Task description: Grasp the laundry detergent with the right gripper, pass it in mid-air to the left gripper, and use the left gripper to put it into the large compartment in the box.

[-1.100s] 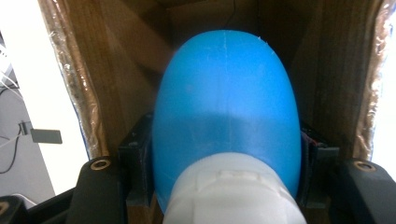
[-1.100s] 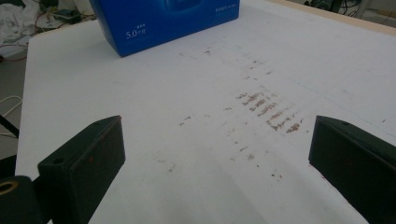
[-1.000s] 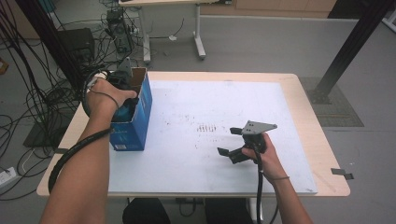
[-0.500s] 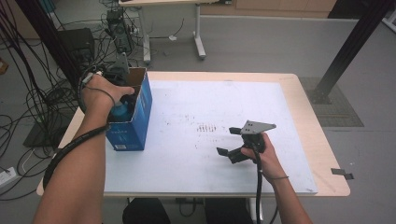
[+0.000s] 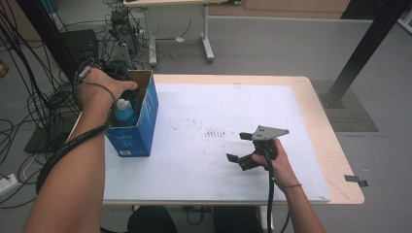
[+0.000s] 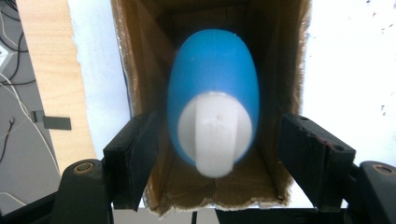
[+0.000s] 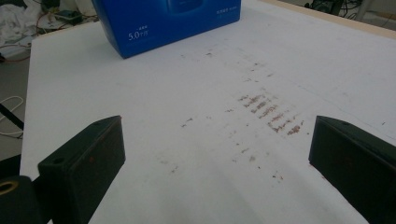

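From above, the left gripper (image 5: 127,82) is mostly hidden behind the person's left hand (image 5: 97,90) over the open top of the blue cardboard box (image 5: 138,127), so its jaws are hard to make out there. In the left gripper view, though, they stand a little apart on either side of the blue bottle (image 6: 212,93) without touching it, having just been opening. That bottle stands upright inside the box with its white cap (image 6: 212,133) up, the lower body lost behind the brown walls. The right gripper (image 5: 245,148) rests on the white table sheet (image 5: 204,160), jaws spread wide with nothing between them.
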Motion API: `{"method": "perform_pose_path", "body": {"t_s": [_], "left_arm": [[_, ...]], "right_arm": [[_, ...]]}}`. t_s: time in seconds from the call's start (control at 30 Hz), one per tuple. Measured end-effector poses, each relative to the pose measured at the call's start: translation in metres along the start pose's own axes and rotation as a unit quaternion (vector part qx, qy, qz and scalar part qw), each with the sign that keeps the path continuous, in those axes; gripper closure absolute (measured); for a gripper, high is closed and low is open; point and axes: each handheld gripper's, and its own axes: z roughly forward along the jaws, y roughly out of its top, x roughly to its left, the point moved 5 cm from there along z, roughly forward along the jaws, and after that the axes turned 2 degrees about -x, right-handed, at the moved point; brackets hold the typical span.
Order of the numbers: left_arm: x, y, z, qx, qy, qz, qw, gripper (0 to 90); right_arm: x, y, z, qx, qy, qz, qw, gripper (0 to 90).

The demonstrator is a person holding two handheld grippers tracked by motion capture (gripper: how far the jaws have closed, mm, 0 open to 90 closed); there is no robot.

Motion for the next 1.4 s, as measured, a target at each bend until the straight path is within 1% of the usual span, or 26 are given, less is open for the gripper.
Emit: {"method": "perform_pose_path", "body": {"t_s": [0.07, 0.13, 0.2, 0.33, 0.57, 0.6, 0.67, 0.7, 0.77, 0.83, 0.9, 0.97, 1.03, 1.13, 1.17, 1.23, 1.3, 1.33, 1.37, 1.4], "left_arm": [[0.001, -0.002, -0.005, -0.003, -0.002, 0.004, 1.0000, 27.8], [0.002, -0.004, -0.009, -0.004, -0.004, 0.002, 1.0000, 26.6], [0.003, -0.006, -0.012, -0.005, -0.008, 0.004, 0.9999, 23.9], [0.000, -0.011, -0.021, -0.018, -0.010, 0.011, 0.9997, 21.2], [-0.005, -0.016, -0.030, -0.029, -0.014, 0.021, 0.9993, 15.8], [-0.007, -0.017, -0.030, -0.032, -0.012, 0.024, 0.9991, 14.9], [-0.009, -0.019, -0.031, -0.035, -0.017, 0.029, 0.9988, 14.3], [-0.011, -0.020, -0.032, -0.036, -0.015, 0.035, 0.9986, 12.9], [-0.013, -0.022, -0.034, -0.045, -0.021, 0.040, 0.9979, 12.3], [-0.018, -0.025, -0.035, -0.050, -0.022, 0.052, 0.9972, 10.5], [-0.022, -0.026, -0.036, -0.050, -0.026, 0.061, 0.9966, 9.9], [-0.029, -0.031, -0.040, -0.063, -0.023, 0.074, 0.9950, 9.9], [-0.035, -0.033, -0.041, -0.066, -0.025, 0.085, 0.9939, 9.4], [-0.045, -0.038, -0.043, -0.074, -0.030, 0.105, 0.9912, 8.0], [-0.049, -0.040, -0.044, -0.077, -0.032, 0.116, 0.9897, 7.8], [-0.060, -0.045, -0.046, -0.081, -0.028, 0.135, 0.9871, 7.0], [-0.070, -0.050, -0.048, -0.091, -0.032, 0.154, 0.9834, 6.9], [-0.075, -0.053, -0.048, -0.092, -0.036, 0.159, 0.9824, 6.9], [-0.082, -0.055, -0.049, -0.092, -0.035, 0.170, 0.9805, 6.9], [-0.085, -0.057, -0.050, -0.093, -0.036, 0.179, 0.9788, 6.9]], "right_arm": [[0.000, 0.000, -0.001, -0.001, 0.000, 0.001, 1.0000, 3.6], [0.000, 0.000, -0.002, -0.001, 0.000, 0.000, 1.0000, 3.6], [0.000, 0.000, -0.002, -0.002, -0.001, 0.001, 1.0000, 3.6], [0.000, 0.000, -0.003, -0.001, -0.001, 0.002, 1.0000, 3.5], [0.002, 0.001, -0.002, 0.000, 0.001, 0.001, 1.0000, 3.5], [0.002, 0.001, -0.002, 0.001, 0.001, 0.000, 1.0000, 3.5], [0.001, 0.001, -0.002, 0.001, 0.001, 0.000, 1.0000, 3.5], [0.001, 0.001, -0.002, 0.001, 0.001, 0.001, 1.0000, 3.5], [0.000, 0.001, -0.003, 0.002, 0.000, 0.001, 1.0000, 3.5], [0.000, 0.001, -0.003, 0.003, -0.003, 0.002, 1.0000, 3.5], [-0.001, 0.001, -0.004, 0.004, -0.005, 0.002, 1.0000, 3.6], [-0.001, 0.001, -0.005, 0.004, -0.009, 0.003, 0.9999, 3.6], [-0.002, 0.001, -0.006, 0.004, -0.012, 0.004, 0.9999, 3.6], [-0.003, 0.001, -0.007, 0.003, -0.017, 0.006, 0.9998, 3.6], [-0.003, 0.001, -0.007, 0.003, -0.020, 0.009, 0.9998, 3.6], [-0.004, 0.001, -0.008, 0.003, -0.025, 0.012, 0.9996, 3.6], [-0.004, 0.001, -0.010, 0.004, -0.029, 0.014, 0.9995, 3.6], [-0.005, 0.001, -0.010, 0.004, -0.030, 0.015, 0.9994, 3.6], [-0.005, 0.001, -0.011, 0.004, -0.032, 0.017, 0.9993, 3.6], [-0.005, 0.001, -0.012, 0.004, -0.036, 0.019, 0.9992, 3.6]]}}
